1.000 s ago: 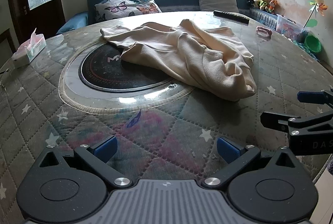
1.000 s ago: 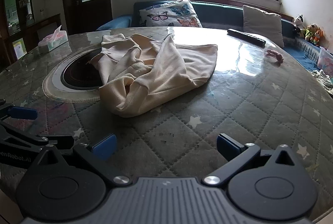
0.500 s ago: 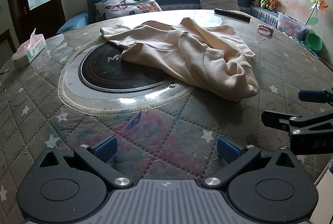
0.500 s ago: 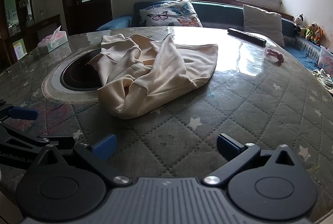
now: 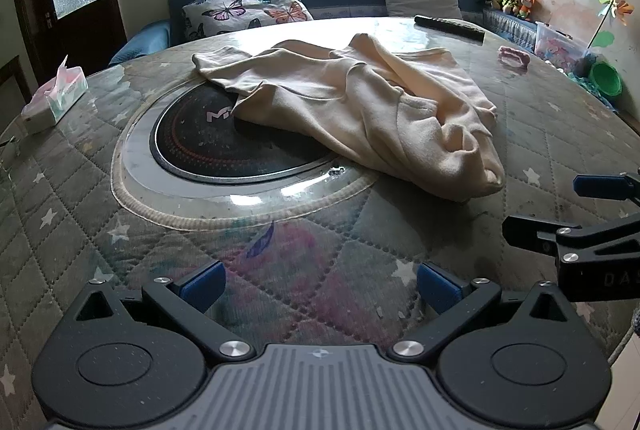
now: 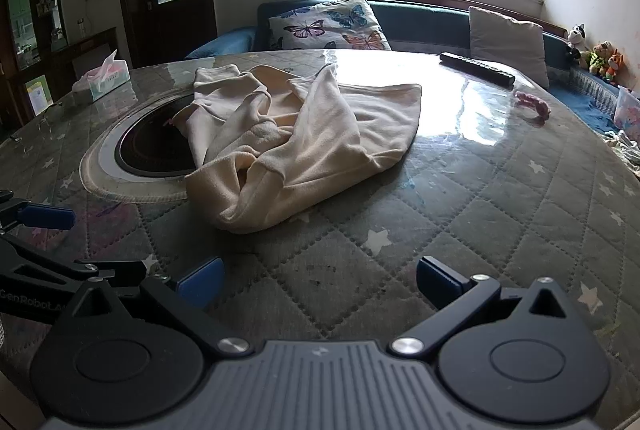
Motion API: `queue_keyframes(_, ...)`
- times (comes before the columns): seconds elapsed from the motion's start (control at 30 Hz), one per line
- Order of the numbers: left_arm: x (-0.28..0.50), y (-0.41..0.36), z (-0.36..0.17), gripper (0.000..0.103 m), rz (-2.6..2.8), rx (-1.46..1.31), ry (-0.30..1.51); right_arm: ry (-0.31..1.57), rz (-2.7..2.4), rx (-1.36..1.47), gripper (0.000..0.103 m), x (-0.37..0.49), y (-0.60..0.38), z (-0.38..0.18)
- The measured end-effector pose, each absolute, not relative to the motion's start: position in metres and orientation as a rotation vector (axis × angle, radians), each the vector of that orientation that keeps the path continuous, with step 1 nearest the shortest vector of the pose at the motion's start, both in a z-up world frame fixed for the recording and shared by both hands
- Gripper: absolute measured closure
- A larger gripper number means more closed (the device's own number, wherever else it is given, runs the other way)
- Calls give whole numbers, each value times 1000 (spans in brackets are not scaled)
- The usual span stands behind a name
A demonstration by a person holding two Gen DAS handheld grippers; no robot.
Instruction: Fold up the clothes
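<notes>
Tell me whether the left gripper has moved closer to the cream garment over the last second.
Yes, slightly. In the left wrist view the cream garment and the dark round inset sit a little lower and nearer than before, so the left gripper has eased forward, jaws open.

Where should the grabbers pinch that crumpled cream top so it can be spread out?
Probably the top by its bunched near end, coming in low from the front. That end is rumpled into thick folds that stand up off the table, so open jaws can close around one. The far part lies flat.
</notes>
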State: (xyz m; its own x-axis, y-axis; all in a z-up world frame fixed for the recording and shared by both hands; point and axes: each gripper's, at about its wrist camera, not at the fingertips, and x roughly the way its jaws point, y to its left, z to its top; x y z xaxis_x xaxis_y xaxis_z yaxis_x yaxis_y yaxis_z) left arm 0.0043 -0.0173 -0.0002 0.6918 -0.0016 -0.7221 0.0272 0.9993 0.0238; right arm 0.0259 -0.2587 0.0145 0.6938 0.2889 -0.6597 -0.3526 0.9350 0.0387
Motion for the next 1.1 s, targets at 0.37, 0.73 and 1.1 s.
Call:
queue_keyframes(0.37,19,-12,4,0,-7,38,807,719,366,-79,0,37,-261,19)
queue_keyframes(0.73,36,7,24,0,34,-1,768,688,402,-51,0,58,-272,42)
queue_keyframes(1.1,87,6,52,6,-16,-84,731,677,402,-64,8,101,-264,50)
